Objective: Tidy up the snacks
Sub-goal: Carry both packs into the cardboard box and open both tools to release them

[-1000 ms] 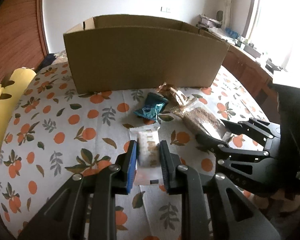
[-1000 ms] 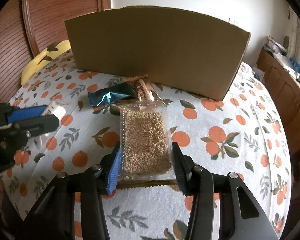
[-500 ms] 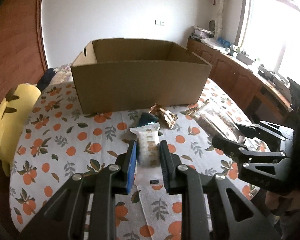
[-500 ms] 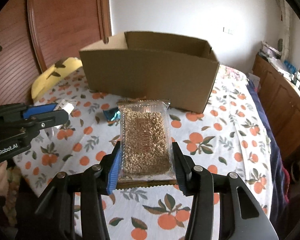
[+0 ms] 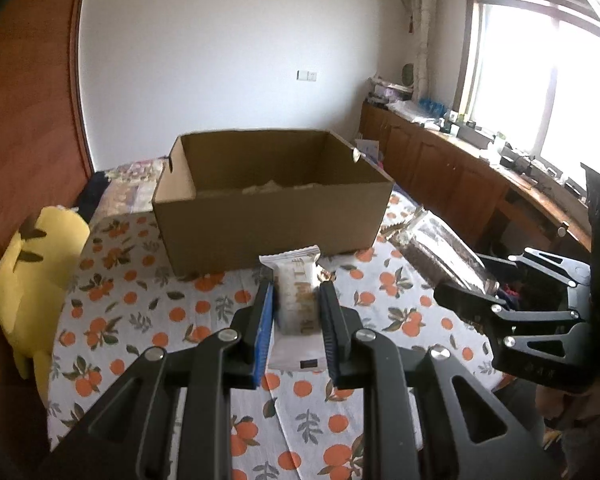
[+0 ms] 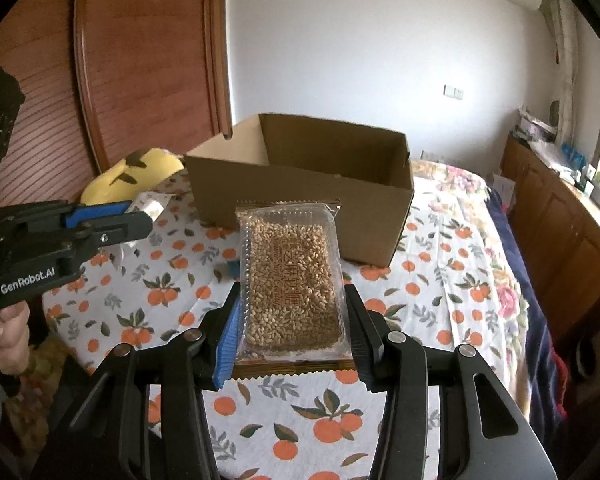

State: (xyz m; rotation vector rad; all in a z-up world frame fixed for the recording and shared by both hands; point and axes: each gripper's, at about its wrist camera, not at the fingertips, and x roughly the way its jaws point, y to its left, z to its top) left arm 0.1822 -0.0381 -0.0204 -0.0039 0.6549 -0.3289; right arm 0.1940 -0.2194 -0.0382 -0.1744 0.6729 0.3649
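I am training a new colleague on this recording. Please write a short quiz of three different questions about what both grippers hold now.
1. True or false: the left gripper is shut on the white snack bar.
2. What does the right gripper hold: A) blue packet, B) clear sesame candy pack, C) nothing?
3. Fill in: the cardboard box stands with its top ____.

Key: 1 true; 2 B; 3 open.

Open-topped cardboard box ahead
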